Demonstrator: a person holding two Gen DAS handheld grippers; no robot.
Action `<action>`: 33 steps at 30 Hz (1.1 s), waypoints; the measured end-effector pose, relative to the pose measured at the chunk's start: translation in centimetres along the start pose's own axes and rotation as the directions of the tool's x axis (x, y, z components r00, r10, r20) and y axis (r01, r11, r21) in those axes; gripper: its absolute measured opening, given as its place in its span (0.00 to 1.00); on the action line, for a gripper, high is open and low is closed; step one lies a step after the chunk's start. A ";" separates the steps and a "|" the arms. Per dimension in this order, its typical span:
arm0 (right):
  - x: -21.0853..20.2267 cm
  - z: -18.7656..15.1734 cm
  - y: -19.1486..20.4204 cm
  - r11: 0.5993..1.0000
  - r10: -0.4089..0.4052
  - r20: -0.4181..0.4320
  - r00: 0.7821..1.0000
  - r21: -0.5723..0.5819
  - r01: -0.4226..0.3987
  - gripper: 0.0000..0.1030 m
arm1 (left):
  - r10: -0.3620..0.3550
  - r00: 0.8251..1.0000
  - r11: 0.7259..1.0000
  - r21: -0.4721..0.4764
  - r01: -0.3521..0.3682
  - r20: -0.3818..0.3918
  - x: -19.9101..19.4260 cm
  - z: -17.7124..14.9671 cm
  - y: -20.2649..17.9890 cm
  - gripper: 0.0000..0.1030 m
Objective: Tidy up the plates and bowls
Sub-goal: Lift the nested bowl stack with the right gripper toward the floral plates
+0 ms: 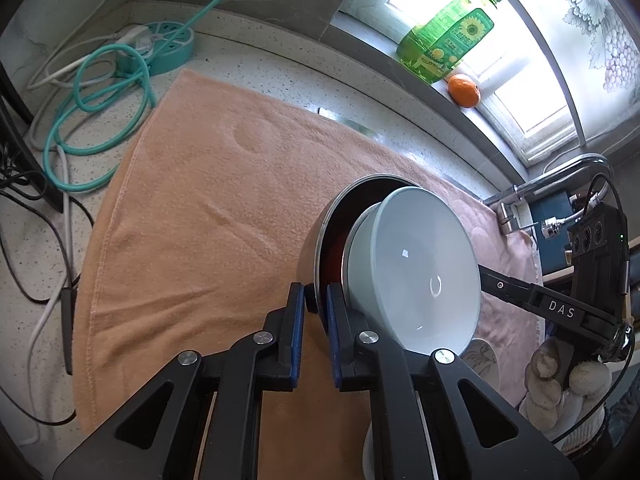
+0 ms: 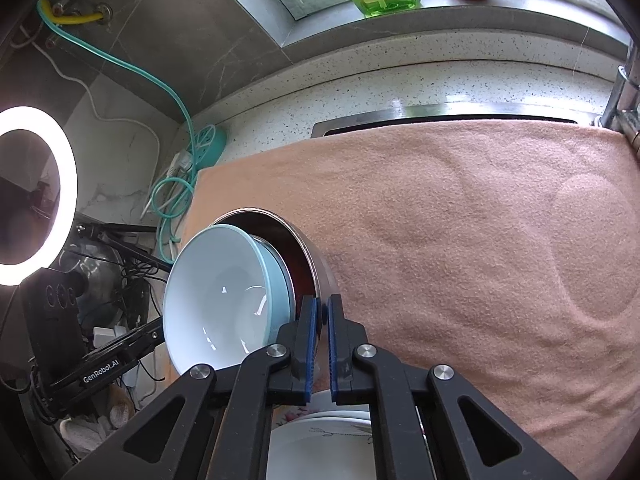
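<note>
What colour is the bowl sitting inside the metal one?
Pale blue outside, white inside, no pattern. The bowl shows best in the right wrist view.

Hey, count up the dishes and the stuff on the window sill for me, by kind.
Steel bowl: 1
Blue bowl: 1
Patterned plate: at least 1, partly hidden
Soap bottle: 1
Orange: 1
Total: 5

You see the pale blue ceramic bowl [image 1: 416,264] nested in the steel pot [image 1: 332,220] on the peach towel [image 1: 192,208]; at two o'clock sits the orange [image 1: 464,90].
</note>
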State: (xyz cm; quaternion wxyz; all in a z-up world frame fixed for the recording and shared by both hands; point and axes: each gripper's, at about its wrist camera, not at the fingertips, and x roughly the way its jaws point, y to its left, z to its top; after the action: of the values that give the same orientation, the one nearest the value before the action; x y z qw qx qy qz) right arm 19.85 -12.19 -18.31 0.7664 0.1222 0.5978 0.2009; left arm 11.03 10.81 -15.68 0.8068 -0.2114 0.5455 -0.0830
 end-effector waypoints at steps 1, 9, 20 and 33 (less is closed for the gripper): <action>0.0 0.0 0.1 1.000 -0.008 0.000 1.000 -0.004 0.008 0.05 | 0.001 1.000 1.000 0.004 -0.001 0.000 0.0 0.1 0.0 0.09; 0.0 0.0 0.8 0.998 -0.066 0.005 0.998 -0.023 0.066 0.04 | -0.027 1.000 1.000 0.007 0.027 0.004 -0.1 0.3 0.2 0.09; 0.3 0.2 1.8 0.994 -0.104 0.006 0.995 -0.026 0.104 0.04 | -0.054 0.999 0.999 0.001 0.054 0.001 -0.6 0.5 0.9 0.10; 0.0 0.0 2.3 0.997 -0.073 0.004 0.997 -0.030 0.073 0.04 | -0.027 0.999 1.000 0.003 0.027 0.029 -1.4 0.6 0.8 0.09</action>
State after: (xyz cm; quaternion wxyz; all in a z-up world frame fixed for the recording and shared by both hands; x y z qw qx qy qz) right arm 19.46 -10.09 -17.36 0.7759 0.0891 0.5976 0.1814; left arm 10.96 12.21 -14.70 0.8136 -0.2187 0.5308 -0.0917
